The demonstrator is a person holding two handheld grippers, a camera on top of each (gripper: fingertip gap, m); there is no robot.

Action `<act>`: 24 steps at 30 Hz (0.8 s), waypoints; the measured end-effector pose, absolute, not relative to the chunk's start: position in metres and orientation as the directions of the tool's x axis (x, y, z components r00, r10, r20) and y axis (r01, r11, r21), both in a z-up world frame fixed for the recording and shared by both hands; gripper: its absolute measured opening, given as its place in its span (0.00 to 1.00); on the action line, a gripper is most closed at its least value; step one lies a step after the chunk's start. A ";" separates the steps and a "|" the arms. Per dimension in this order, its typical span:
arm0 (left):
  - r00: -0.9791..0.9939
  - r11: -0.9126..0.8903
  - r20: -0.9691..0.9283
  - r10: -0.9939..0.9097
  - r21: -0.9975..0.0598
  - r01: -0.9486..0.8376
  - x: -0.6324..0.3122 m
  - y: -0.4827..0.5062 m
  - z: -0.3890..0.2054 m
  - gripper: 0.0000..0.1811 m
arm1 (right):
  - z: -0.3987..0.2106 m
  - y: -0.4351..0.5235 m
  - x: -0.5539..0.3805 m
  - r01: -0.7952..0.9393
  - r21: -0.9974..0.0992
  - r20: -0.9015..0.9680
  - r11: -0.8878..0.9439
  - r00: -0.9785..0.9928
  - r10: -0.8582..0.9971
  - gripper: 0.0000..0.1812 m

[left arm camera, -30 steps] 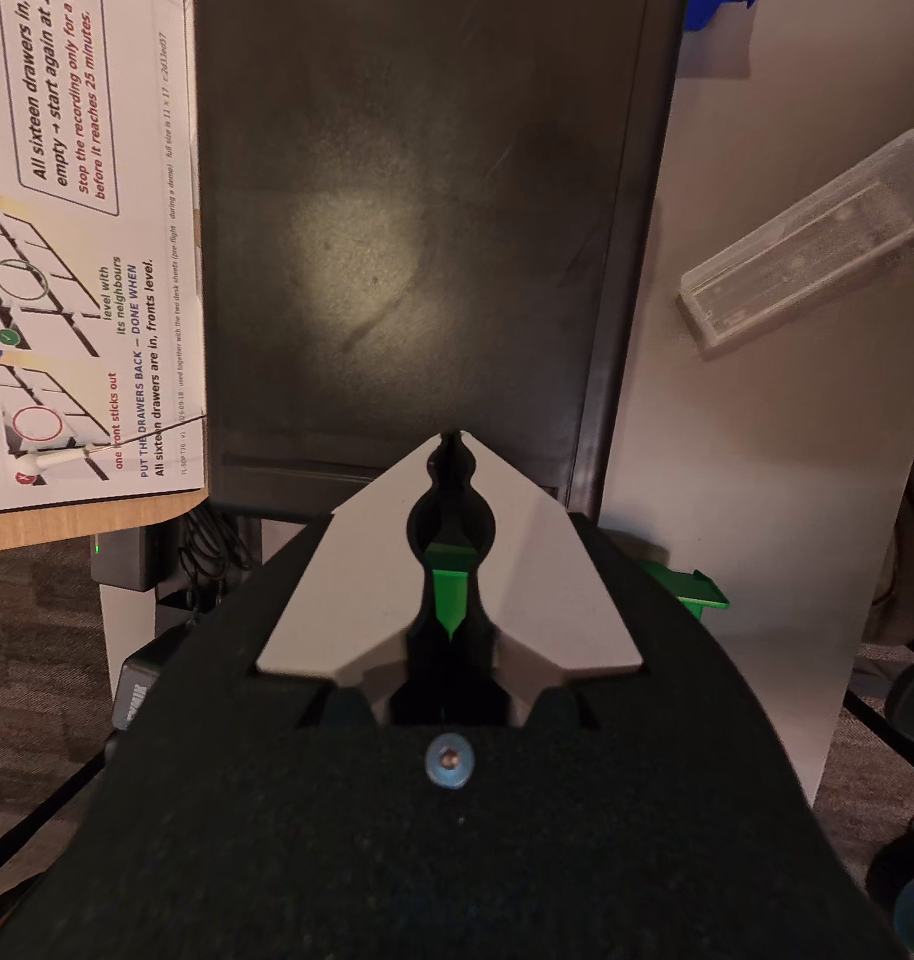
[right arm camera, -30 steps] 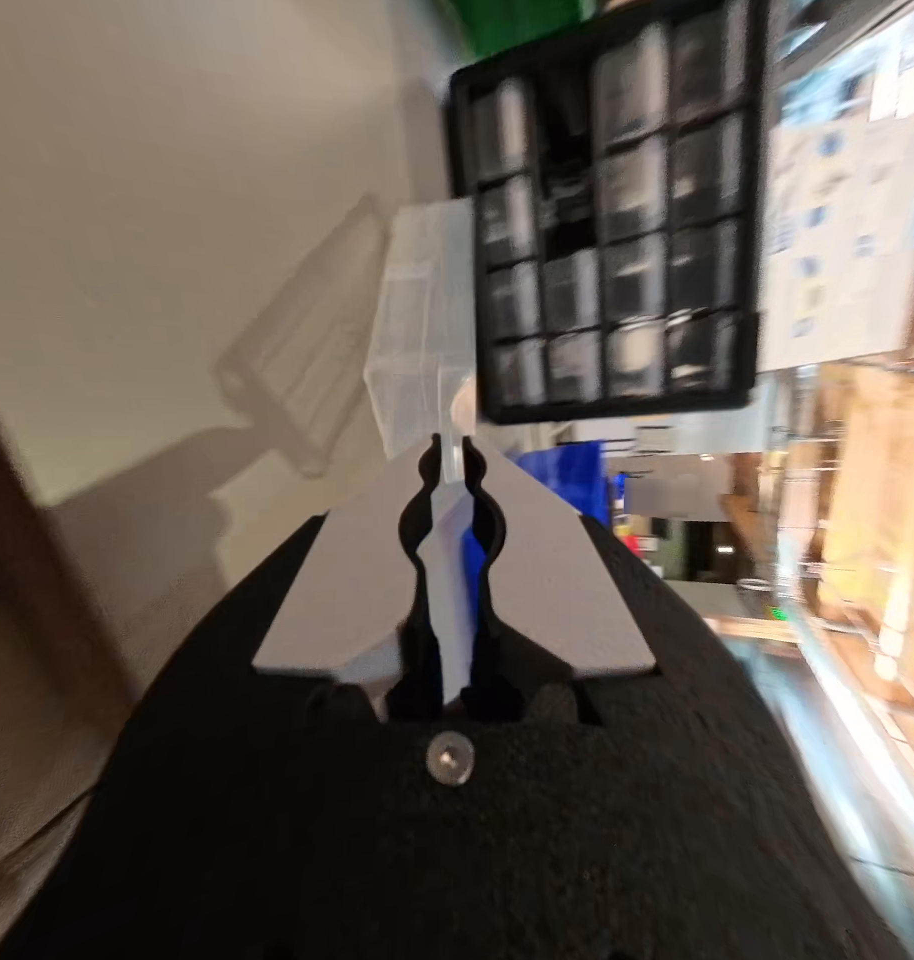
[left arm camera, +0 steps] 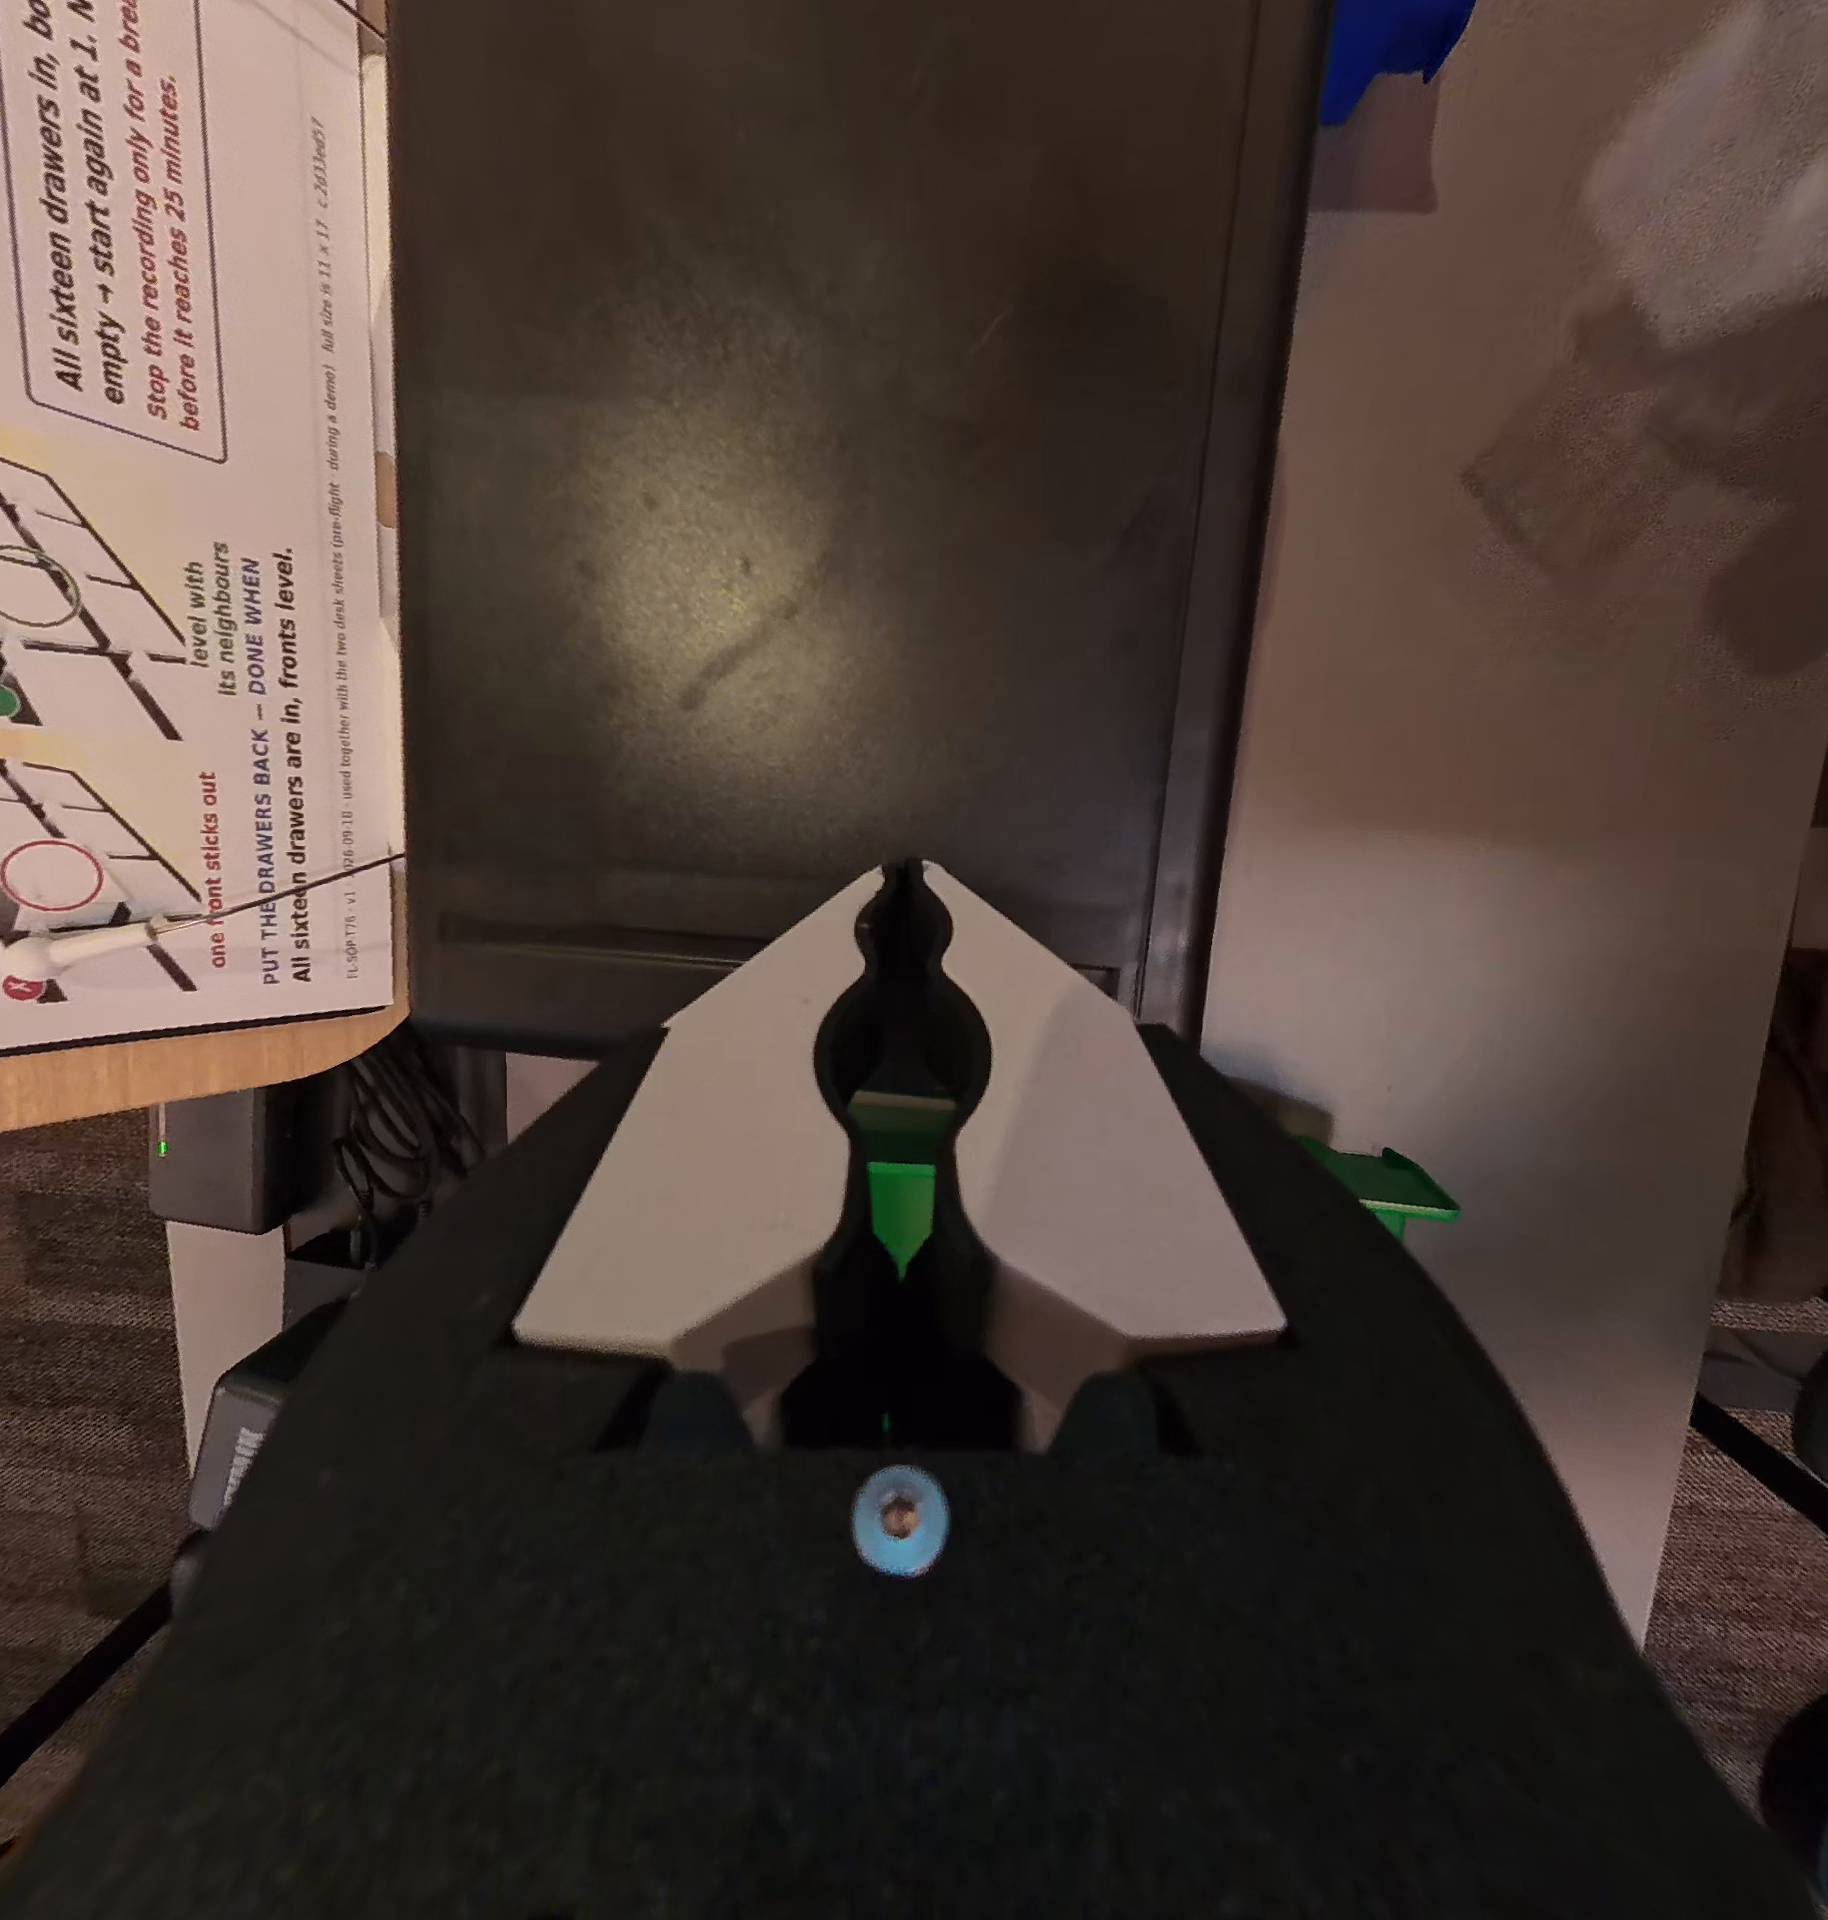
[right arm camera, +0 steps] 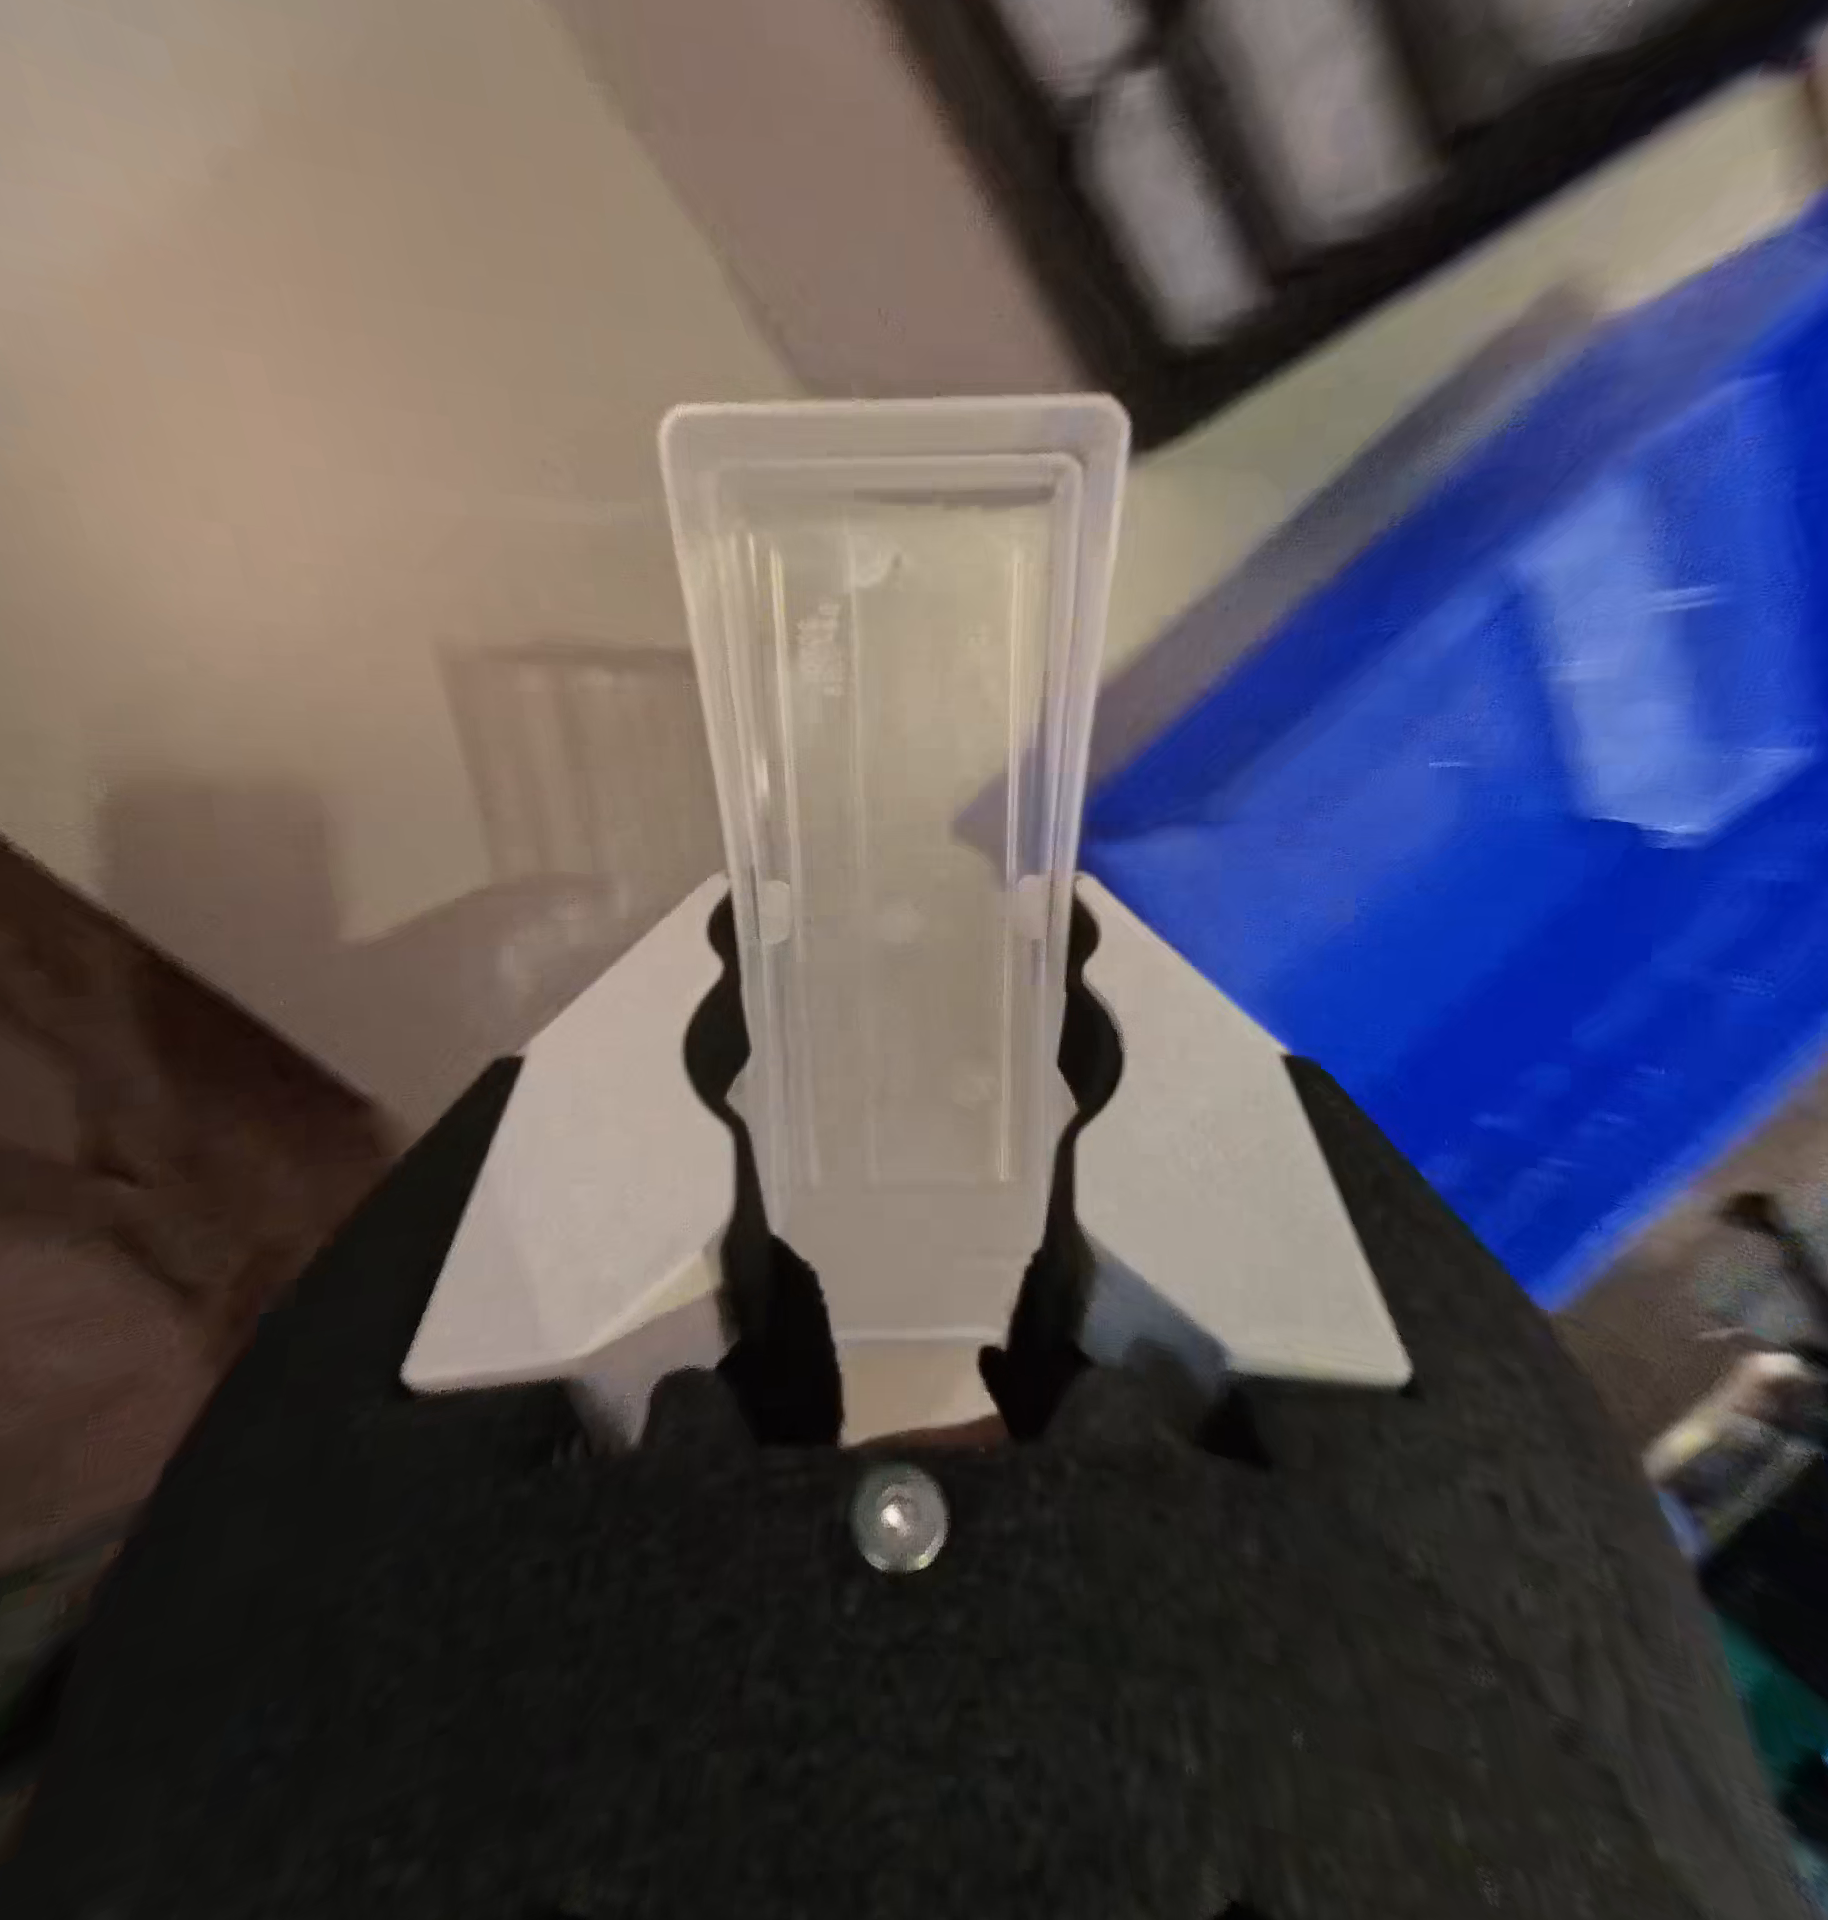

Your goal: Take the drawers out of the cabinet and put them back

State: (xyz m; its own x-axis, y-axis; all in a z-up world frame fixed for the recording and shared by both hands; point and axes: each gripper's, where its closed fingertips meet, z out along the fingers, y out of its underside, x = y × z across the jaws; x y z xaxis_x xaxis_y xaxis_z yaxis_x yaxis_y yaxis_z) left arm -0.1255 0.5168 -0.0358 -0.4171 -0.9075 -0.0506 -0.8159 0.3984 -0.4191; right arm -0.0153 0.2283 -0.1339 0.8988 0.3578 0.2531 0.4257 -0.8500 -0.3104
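Observation:
In the right wrist view, my right gripper (right arm camera: 902,899) is shut on a clear plastic drawer (right arm camera: 894,727). Its fingers press on the drawer's two long sides, and the drawer sticks out forward above the white table (right arm camera: 266,364). The black cabinet (right arm camera: 1253,135), with clear drawers in its slots, is blurred at the top right. In the left wrist view, my left gripper (left arm camera: 905,873) is shut and empty over the cabinet's plain black panel (left arm camera: 806,416). A pale blurred shape (left arm camera: 1720,229) shows over the white table at the upper right; I cannot tell what it is.
A blue bin (right arm camera: 1512,779) stands to the right of the held drawer. A blurred clear shape (right arm camera: 557,769) lies on the table to its left. A printed sheet (left arm camera: 162,520) lies on a wooden board to the left of the cabinet. A green part (left arm camera: 1393,1195) sticks out at the table's edge.
My right gripper's jaws now stand wider, with the drawer held across its width. Its view has swung from the cabinet front toward the blue bin. The left gripper has barely moved.

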 end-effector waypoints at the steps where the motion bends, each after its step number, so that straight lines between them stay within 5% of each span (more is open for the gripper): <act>1: -0.415 0.397 -0.052 -0.908 -0.418 -0.817 -0.126 0.517 -0.036 0.00 | -0.120 0.230 0.014 0.477 -0.301 0.302 -0.826 0.869 0.391 0.33; 5: -0.394 0.381 -0.059 -0.917 -0.421 -0.823 -0.126 0.517 -0.036 0.00 | -0.120 0.253 0.121 0.680 -0.140 0.419 -0.720 0.700 0.579 0.33; 8: -0.375 0.360 -0.047 -0.926 -0.415 -0.835 -0.126 0.517 -0.036 0.00 | -0.161 0.290 0.161 0.716 -0.134 0.317 -0.685 0.686 0.655 0.33; 13: -0.352 0.339 -0.037 -0.935 -0.377 -0.862 -0.125 0.517 -0.036 0.00 | -0.223 0.334 0.204 0.830 0.037 0.281 -0.557 0.527 0.802 0.34; 24: -0.311 0.303 -0.034 -0.950 -0.354 -0.885 -0.126 0.516 -0.036 0.00 | -0.237 0.348 0.215 0.848 0.003 0.143 -0.530 0.524 0.840 0.41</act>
State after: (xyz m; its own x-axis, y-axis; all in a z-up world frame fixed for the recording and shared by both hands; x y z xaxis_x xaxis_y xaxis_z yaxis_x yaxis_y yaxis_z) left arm -0.1256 0.5165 -0.0358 -0.3110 -0.9498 -0.0345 -0.8848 0.3026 -0.3544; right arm 0.2147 0.3481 -0.2368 0.5237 0.8397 0.1435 0.8483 -0.5296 0.0030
